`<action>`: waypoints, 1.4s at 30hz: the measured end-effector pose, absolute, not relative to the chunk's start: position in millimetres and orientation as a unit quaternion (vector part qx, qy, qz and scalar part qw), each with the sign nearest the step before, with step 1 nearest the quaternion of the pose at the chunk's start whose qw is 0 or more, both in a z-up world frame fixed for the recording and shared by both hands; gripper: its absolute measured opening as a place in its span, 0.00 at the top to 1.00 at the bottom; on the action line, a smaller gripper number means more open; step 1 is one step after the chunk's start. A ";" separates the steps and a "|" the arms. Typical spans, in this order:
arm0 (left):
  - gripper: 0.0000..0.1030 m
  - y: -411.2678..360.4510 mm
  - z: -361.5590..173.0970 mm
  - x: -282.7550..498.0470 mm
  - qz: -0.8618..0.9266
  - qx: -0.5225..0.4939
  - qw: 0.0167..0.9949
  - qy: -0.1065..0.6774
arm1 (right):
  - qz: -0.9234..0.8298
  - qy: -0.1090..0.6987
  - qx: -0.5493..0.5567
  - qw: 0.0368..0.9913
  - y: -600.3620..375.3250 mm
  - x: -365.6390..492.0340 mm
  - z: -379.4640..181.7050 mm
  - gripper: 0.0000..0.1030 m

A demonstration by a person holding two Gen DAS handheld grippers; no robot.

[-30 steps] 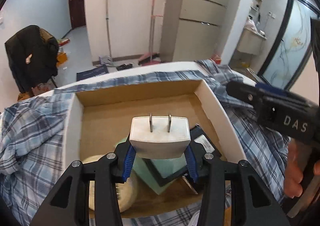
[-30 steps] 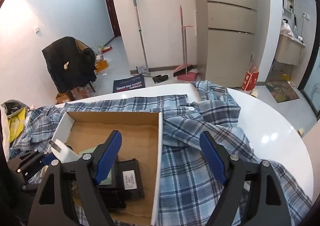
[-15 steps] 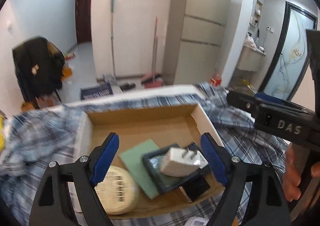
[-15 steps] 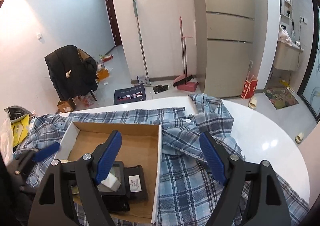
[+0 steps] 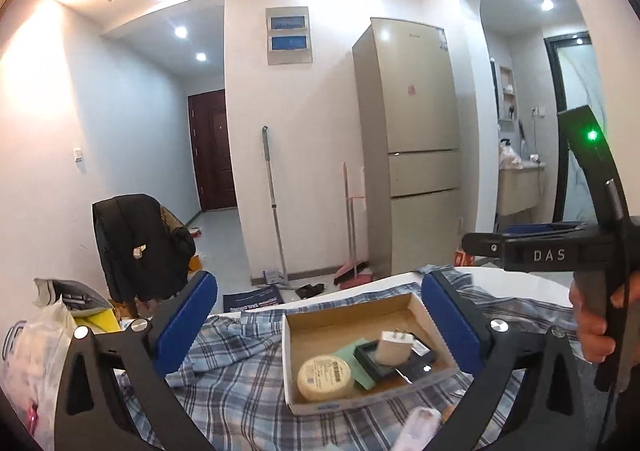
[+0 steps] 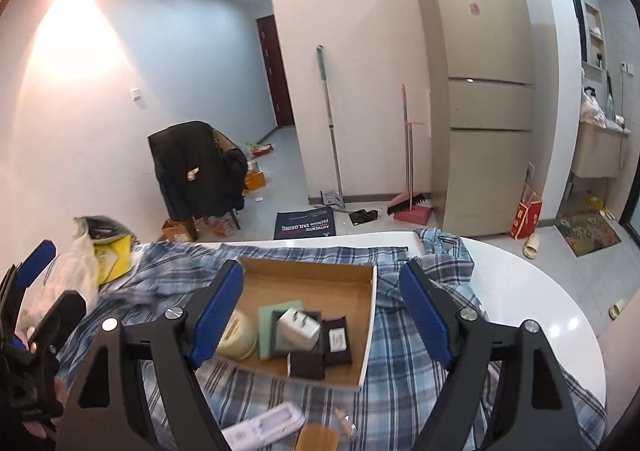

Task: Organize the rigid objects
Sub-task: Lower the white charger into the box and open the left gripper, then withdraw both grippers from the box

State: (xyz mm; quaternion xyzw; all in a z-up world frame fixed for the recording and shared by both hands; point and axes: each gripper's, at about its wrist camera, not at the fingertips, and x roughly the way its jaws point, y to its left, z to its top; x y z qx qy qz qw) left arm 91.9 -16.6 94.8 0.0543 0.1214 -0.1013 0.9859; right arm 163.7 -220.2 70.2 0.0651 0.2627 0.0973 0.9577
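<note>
While lying on its side atop the dark tray inside the cardboard box [image 6: 370, 315], white charger plug [image 6: 298, 329] looks light, stiff, smooth-shelled: best pinched across flat sides, clear of prongs. Left gripper [image 5: 320, 325] opening wide, fingers spread, nothing between. Right gripper [image 6: 320, 315] spread, empty, above the box. Round tin [image 5: 324, 377] beside the tray, likely rigid, slippery-edged.

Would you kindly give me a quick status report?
Left claw opening, empty. Right claw open, empty. White charger lies in the cardboard box. Nothing in the way.
</note>
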 end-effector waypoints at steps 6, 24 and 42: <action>0.00 -1.2 72.4 48.5 -0.096 0.037 0.987 0.120 | 0.109 0.255 0.041 0.960 -207.1 113.9 56.0 0.17; 0.00 1.0 -1.7 65.2 -0.071 0.029 0.979 0.187 | 0.122 0.267 0.037 0.955 -215.9 116.0 -23.7 0.09; 0.00 31.6 -36.5 97.5 -0.060 -0.063 0.953 0.292 | 0.119 0.335 0.057 0.933 -225.4 126.1 -46.2 0.10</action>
